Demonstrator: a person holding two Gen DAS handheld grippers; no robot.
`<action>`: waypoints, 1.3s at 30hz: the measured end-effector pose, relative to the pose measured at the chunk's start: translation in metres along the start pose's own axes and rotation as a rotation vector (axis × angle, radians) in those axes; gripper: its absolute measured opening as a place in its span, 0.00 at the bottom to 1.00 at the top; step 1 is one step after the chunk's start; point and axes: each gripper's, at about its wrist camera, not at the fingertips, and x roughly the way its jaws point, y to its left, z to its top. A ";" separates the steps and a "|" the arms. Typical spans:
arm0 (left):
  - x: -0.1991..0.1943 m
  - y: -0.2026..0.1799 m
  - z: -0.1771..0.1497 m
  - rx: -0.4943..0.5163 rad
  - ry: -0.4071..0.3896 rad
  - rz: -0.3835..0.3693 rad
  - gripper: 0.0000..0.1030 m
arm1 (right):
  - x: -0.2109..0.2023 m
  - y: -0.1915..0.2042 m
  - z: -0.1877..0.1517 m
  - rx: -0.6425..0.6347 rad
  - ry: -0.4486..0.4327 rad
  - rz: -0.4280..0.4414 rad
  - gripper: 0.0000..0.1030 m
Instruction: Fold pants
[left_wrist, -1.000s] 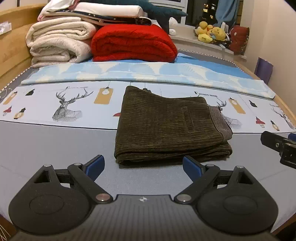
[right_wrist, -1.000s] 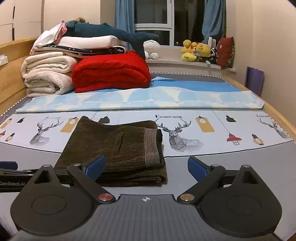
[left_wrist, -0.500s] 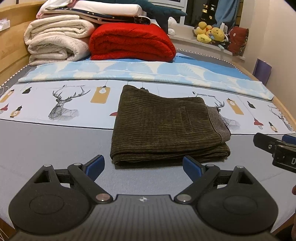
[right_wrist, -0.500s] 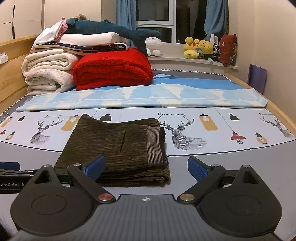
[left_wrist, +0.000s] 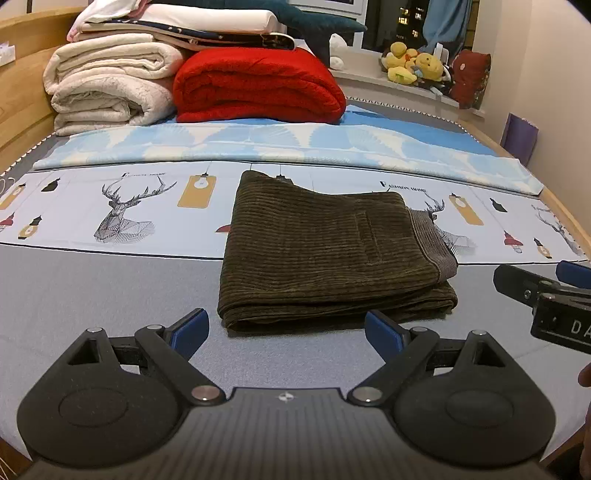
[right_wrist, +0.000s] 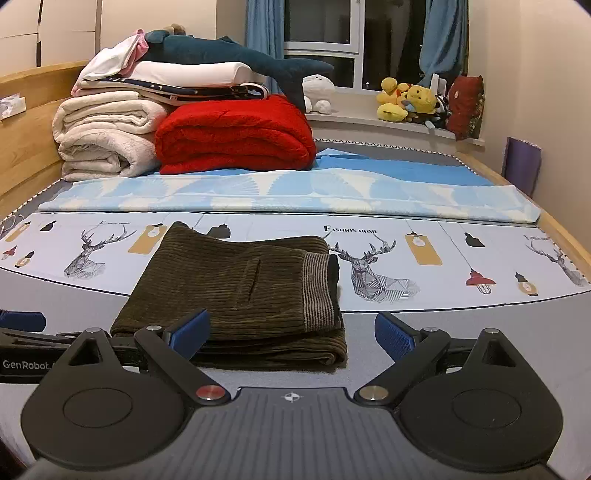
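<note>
1. Item: pants (left_wrist: 332, 251), dark olive corduroy, lying as a compact rectangular stack of several layers on the bed (left_wrist: 92, 295), partly on the grey band and partly on the deer-print sheet (left_wrist: 122, 210)
2. Condition: we judge the folding all but complete; the layers sit squarely, the ribbed waistband (right_wrist: 319, 291) lies on top at the right end, and one lower layer juts out slightly along the near edge
3. Remaining: at most a light tidy of that near edge, in our estimate
4. Left gripper (left_wrist: 286, 330): fingers spread wide, holding nothing, hanging just short of the stack's near edge
5. Right gripper (right_wrist: 291, 334): likewise spread and empty, just short of the stack's near right corner, its left finger (right_wrist: 190, 332) overlapping the cloth in view; we cannot tell whether it touches
6. Open room: bare grey bedding to both sides of the stack and in front of it
7. Bounds: wooden bed frame (right_wrist: 561, 229) at the right, headboard (right_wrist: 26, 125) at the left, folded red blanket (right_wrist: 236, 136) and cream blankets (right_wrist: 103, 136) well beyond the pants
</note>
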 end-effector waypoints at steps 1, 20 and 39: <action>0.000 0.001 0.000 0.000 0.000 -0.001 0.91 | 0.000 0.000 0.000 -0.001 -0.001 0.001 0.93; -0.002 0.002 0.000 0.006 -0.009 -0.005 0.97 | 0.000 0.003 0.000 -0.009 -0.004 0.006 0.93; -0.002 0.002 -0.001 0.017 -0.017 -0.011 0.97 | 0.000 0.003 0.000 -0.009 -0.005 0.008 0.93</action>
